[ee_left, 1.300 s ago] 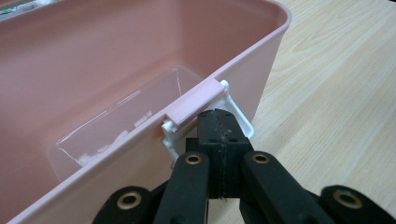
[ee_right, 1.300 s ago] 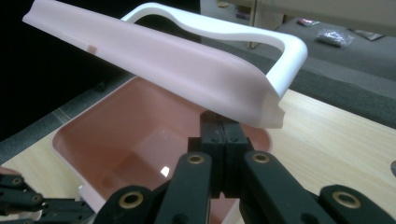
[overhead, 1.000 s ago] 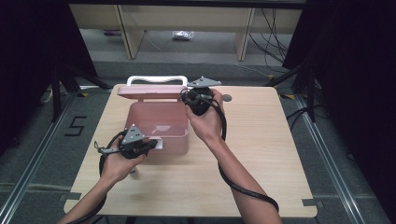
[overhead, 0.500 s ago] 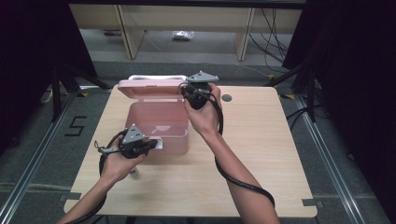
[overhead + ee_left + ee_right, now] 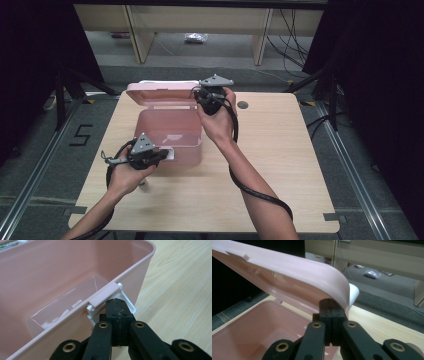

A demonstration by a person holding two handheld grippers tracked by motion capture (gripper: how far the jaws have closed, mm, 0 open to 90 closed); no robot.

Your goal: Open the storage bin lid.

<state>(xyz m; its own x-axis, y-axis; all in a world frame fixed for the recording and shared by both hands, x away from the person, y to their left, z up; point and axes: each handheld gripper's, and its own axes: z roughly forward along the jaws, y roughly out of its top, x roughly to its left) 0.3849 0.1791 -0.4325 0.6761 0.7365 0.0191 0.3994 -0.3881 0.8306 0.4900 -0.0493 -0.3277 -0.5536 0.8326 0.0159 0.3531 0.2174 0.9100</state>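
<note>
A pink plastic box (image 5: pixel 172 142) stands open on the wooden table, its hinged lid (image 5: pixel 160 93) tilted up at the far side. My left gripper (image 5: pixel 166 154) is shut, with its tip against the white latch (image 5: pixel 126 300) on the box's front wall (image 5: pixel 75 312). Nothing shows between its jaws. My right gripper (image 5: pixel 201 95) is shut too, and its tip (image 5: pixel 331 305) sits under the lid's rounded right corner (image 5: pixel 332 282). The inside of the box (image 5: pixel 259 325) looks bare.
A round hole (image 5: pixel 243 105) is in the table (image 5: pixel 280 145) right of the box. Cables trail from both grippers across the table. Beyond the far edge are wooden frame legs (image 5: pixel 261 37) and a small bag (image 5: pixel 196 37) on the floor.
My right gripper has shifted slightly toward the far side with the lid's right corner. The left hand has stayed at the latch.
</note>
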